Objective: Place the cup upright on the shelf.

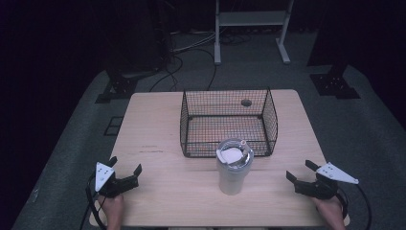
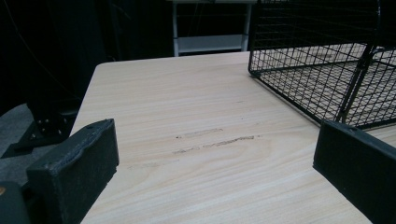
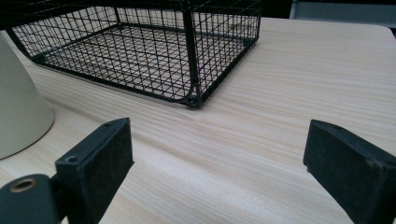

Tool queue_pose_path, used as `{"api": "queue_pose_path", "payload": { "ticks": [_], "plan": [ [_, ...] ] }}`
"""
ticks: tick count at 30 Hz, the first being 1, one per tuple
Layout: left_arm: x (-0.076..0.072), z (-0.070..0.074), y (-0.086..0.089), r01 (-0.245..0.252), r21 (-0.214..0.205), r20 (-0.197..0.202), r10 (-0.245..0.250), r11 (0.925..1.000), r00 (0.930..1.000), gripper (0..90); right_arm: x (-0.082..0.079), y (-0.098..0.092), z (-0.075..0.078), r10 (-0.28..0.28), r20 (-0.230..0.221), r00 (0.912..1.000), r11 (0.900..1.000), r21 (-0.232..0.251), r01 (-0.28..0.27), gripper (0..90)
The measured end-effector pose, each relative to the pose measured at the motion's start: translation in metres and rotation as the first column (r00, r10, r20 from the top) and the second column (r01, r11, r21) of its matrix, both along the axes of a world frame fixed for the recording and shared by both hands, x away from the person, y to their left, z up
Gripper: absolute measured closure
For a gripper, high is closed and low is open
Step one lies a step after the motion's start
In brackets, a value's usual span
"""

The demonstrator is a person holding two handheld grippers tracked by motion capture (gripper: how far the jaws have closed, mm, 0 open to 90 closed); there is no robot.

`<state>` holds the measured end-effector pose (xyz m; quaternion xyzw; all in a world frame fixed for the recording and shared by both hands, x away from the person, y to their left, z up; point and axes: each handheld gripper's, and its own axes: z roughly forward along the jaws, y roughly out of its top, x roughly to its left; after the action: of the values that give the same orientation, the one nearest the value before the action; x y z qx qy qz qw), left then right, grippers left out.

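Note:
A cream tumbler (image 1: 233, 166) with a clear lid stands upright near the table's front middle; its base shows at the left edge of the right gripper view (image 3: 18, 112). Just behind it sits a black wire basket (image 1: 229, 122), which holds nothing and whose near corners appear in both gripper views (image 2: 327, 56) (image 3: 140, 51). My left gripper (image 1: 125, 166) rests at the front left of the table, open, nothing between its jaws (image 2: 215, 172). At the front right my right gripper (image 1: 299, 170) is open too, with only bare wood between its jaws (image 3: 217, 172).
The light wood table (image 1: 158, 124) has dark scuff marks (image 2: 215, 140) left of the basket. Beyond its far edge are a white frame stand (image 1: 251, 28), black stand bases and cables on a grey floor.

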<state>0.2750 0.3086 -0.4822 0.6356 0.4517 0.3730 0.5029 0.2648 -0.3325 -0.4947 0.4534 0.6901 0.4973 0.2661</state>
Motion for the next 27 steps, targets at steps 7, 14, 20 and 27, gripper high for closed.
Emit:
{"api": "queue_pose_path", "payload": {
  "ticks": [7, 14, 20, 27],
  "plan": [
    [-0.001, 0.000, 0.000, 0.011, -0.006, 0.003, -0.011, 0.9999, 0.9999, 0.0, -0.003, 0.004, 0.006, 0.014, 0.011, 0.9998, 0.9999, -0.003, -0.014, 7.5],
    [-0.001, 0.000, -0.001, 0.019, -0.003, 0.009, -0.019, 0.9998, 0.9998, 0.0, -0.005, 0.010, 0.018, 0.057, 0.025, 0.9981, 0.9983, -0.015, -0.057, 7.5],
    [-0.001, 0.000, -0.001, 0.020, -0.001, 0.009, -0.020, 0.9998, 0.9998, 0.0, -0.009, 0.015, 0.025, 0.081, 0.036, 0.9961, 0.9961, -0.038, -0.079, 7.5],
    [-0.001, 0.000, -0.001, 0.021, 0.000, 0.011, -0.021, 0.9998, 0.9997, 0.0, -0.014, 0.026, 0.032, 0.118, 0.042, 0.9921, 0.9911, -0.067, -0.115, 7.5]
  ]
}}
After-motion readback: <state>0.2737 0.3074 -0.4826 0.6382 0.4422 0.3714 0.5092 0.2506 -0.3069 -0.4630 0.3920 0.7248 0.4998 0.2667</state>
